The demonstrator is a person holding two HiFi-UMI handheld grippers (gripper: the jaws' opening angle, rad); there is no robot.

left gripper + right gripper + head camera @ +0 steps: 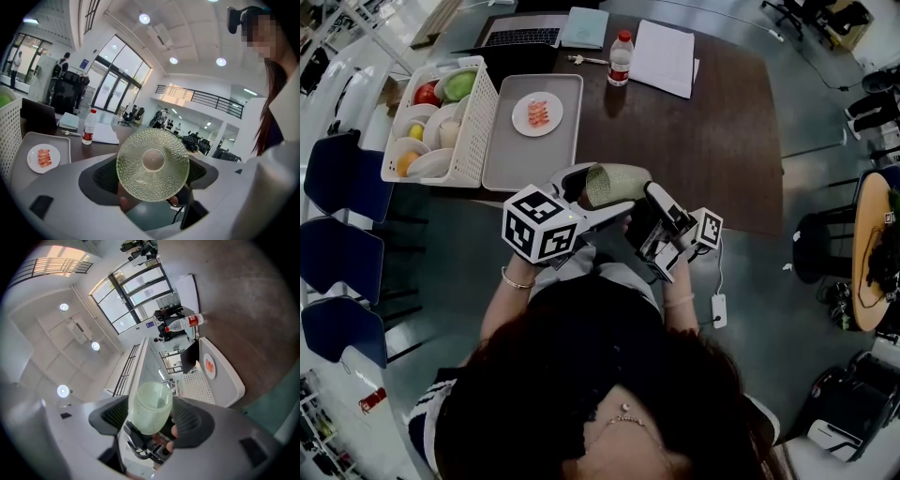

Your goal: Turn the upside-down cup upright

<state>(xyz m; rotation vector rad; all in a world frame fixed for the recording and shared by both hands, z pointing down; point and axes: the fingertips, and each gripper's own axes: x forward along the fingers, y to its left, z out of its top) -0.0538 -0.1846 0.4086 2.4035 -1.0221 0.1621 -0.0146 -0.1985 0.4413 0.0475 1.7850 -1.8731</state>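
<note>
As the green glass cup (614, 184) hangs sideways just off the table (712, 141) edge, we clamp it in left gripper (152, 164) and right gripper (150, 411). Judged step: mid-turn handover; next, one releases, other tips mouth up

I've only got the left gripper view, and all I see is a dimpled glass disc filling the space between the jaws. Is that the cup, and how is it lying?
Observer: Yes, that's its base. The head view shows the cup lying on its side.
Operator: Is it resting on anything?
Observer: No, it is held in the air near the front edge of the table, close to the person.
Operator: Is the other gripper on it too?
Observer: Yes, the right gripper has the cup between its jaws in its own view, pads against both sides.
</note>
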